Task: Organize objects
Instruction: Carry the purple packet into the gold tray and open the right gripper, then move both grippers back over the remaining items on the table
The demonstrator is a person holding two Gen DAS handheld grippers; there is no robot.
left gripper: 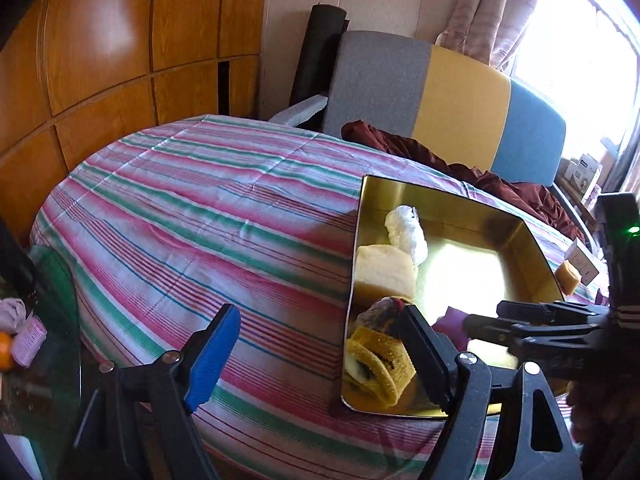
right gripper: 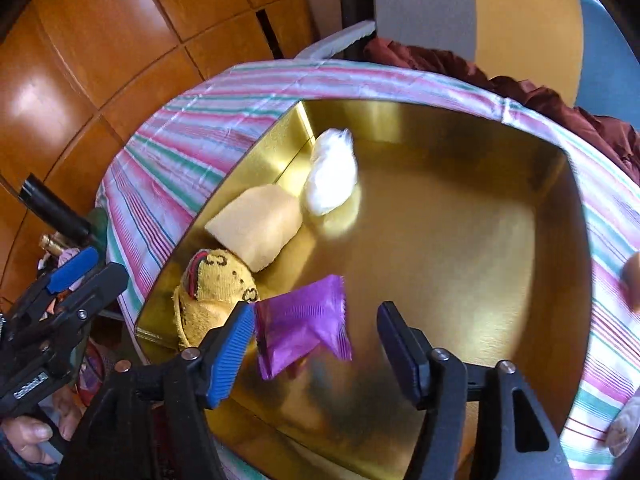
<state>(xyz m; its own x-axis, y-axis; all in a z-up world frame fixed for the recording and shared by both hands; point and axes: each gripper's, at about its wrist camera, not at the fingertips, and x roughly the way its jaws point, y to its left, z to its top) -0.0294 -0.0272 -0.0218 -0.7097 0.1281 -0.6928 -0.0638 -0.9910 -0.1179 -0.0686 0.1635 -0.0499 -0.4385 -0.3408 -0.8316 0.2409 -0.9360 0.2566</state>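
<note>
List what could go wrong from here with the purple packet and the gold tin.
1. The purple packet sits between the open right tongs, apparently touching only the left pad; it may snag there rather than fall cleanly into the gold tin.
2. The left tongs straddle the tin's near wall by the yellow sock; a careless move could knock the tin on the striped cloth.
</note>
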